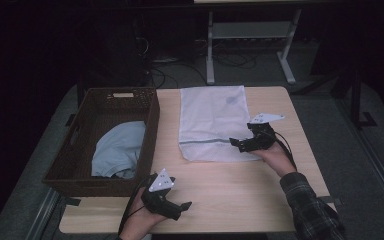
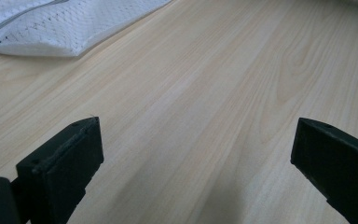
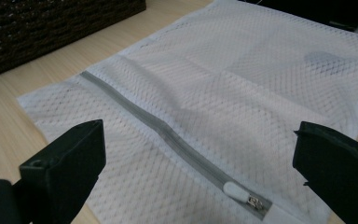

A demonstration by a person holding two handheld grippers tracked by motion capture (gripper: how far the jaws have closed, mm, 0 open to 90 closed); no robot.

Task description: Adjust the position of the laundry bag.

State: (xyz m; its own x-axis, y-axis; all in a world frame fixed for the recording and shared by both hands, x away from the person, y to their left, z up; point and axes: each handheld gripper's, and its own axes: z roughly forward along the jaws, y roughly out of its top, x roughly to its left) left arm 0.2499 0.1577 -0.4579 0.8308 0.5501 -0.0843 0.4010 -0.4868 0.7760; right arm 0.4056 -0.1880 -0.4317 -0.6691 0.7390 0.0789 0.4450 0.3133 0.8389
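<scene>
**Lining up on the zipper pull**

My right gripper [image 1: 236,144] hovers with jaws spread wide over the white mesh laundry bag [image 1: 211,121], which lies flat mid-table, at 3 o'clock from the wicker basket [image 1: 152,120]. The zipper pull [image 3: 235,190] sits at 6 o'clock between my jaws. It is small and flat; I judge a close could pinch mesh instead and bunch the bag. My left gripper [image 1: 182,207], also open, idles over bare table [image 2: 205,93] at 7 o'clock.

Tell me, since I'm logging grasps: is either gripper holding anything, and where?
Nothing is held. Both the left gripper and right gripper are open.
</scene>
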